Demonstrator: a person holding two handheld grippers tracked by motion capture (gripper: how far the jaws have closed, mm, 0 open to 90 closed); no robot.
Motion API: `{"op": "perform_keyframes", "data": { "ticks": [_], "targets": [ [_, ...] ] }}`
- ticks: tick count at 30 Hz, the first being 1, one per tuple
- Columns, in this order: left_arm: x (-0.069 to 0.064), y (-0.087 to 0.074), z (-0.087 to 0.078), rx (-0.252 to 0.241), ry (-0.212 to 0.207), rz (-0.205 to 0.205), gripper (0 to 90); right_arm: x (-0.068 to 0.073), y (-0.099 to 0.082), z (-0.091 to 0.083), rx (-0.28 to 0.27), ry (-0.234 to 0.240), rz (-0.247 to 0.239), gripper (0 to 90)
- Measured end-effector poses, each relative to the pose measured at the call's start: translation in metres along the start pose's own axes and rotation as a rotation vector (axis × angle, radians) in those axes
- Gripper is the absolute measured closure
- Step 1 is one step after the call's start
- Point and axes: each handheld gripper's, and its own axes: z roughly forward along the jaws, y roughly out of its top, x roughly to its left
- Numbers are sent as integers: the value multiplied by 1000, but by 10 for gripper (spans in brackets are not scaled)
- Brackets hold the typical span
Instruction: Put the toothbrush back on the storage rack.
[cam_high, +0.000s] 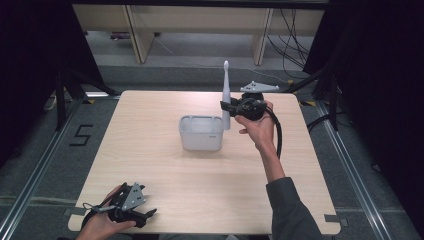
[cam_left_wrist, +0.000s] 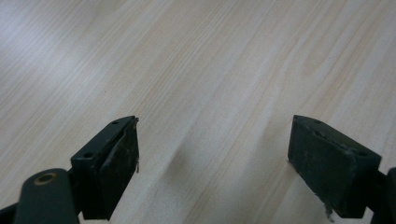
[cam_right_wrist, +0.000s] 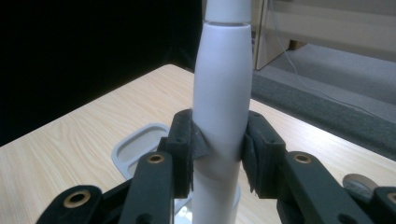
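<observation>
Work in hand: you are carrying the electric toothbrush (cam_high: 226, 95) upright, beside the right edge of the white holder (cam_high: 201, 133) at mid-table; I take the aim to be seating it in or near that holder.

Right gripper (cam_high: 226, 107): its pads pinch the toothbrush handle (cam_right_wrist: 222, 102) from both sides, on the lower, wider part of the body. The brush head points straight up in the high view.

Left gripper (cam_high: 142, 216): resting near the front left corner of the table (cam_high: 150, 165), well apart from the work. In the left gripper view its jaws stand spread with bare wood between them.

Risk, slip: the handle is smooth, round and tapered. If you loosen the squeeze while moving, it will likely slide down through the pads or swing like a pendulum.

Risk, snag: the lower end of the handle is hidden behind the holder rim in the high view, so you cannot judge its clearance there. Move sideways too low and the base may catch the rim (cam_right_wrist: 140, 149) and drag or tip the light holder.

Risk, topple: the toothbrush is tall and top-heavy. Release it tilted, or half over a compartment wall, and it will probably fall across the table.

Risk, no backup: the holder stands free. With your left hand far off, nothing steadies it if it is bumped.

Advice: keep the brush vertical, lift clear of the rim, then lower.
</observation>
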Motion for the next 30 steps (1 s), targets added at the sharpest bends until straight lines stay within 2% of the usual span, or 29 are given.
{"op": "perform_keyframes", "data": {
  "ticks": [2, 3, 4, 6, 13, 14, 17, 18, 22, 23, 24, 27, 29, 30],
  "targets": [
    [1, 0, 0, 4, 0, 13, 162, 2, 0, 0, 8, -10, 7, 669],
    [0, 0, 0, -1, -1, 0, 162, 3, 2, 3, 10, -7, 5, 670],
    [1, 0, -1, 7, 2, 17, 162, 2, 3, 4, 10, -5, -5, 670],
    [1, 0, -1, 1, 2, 13, 162, 5, 4, 8, 6, -6, 14, 669],
    [1, 0, -1, -1, -2, 13, 162, 7, 7, 20, -5, 3, -2, 670],
    [1, 0, -1, 5, 2, 18, 161, 9, 6, 20, 0, 1, 14, 669],
    [1, 0, -1, 5, 0, 11, 162, 10, 6, 23, 6, -5, 18, 669],
    [0, 0, -1, -1, -5, 12, 162, 8, 5, 24, -3, -11, 1, 669],
    [2, 0, -1, 6, 2, 20, 161, 7, 3, 28, 1, -17, 23, 669],
    [1, 0, -1, -2, -3, 11, 161, 7, 3, 28, 1, -17, 23, 669],
    [0, 0, -1, 0, -4, 11, 161, 6, 2, 30, 2, -16, 6, 669],
    [1, 0, -1, 7, 0, 17, 162, 8, 1, 31, 9, -28, 13, 669],
    [0, 0, -1, 0, -7, 10, 162, 6, 1, 34, 6, -21, -1, 669],
    [1, 0, -1, 9, -5, 19, 162, 7, -1, 36, 9, -29, -4, 669]
  ]
}}
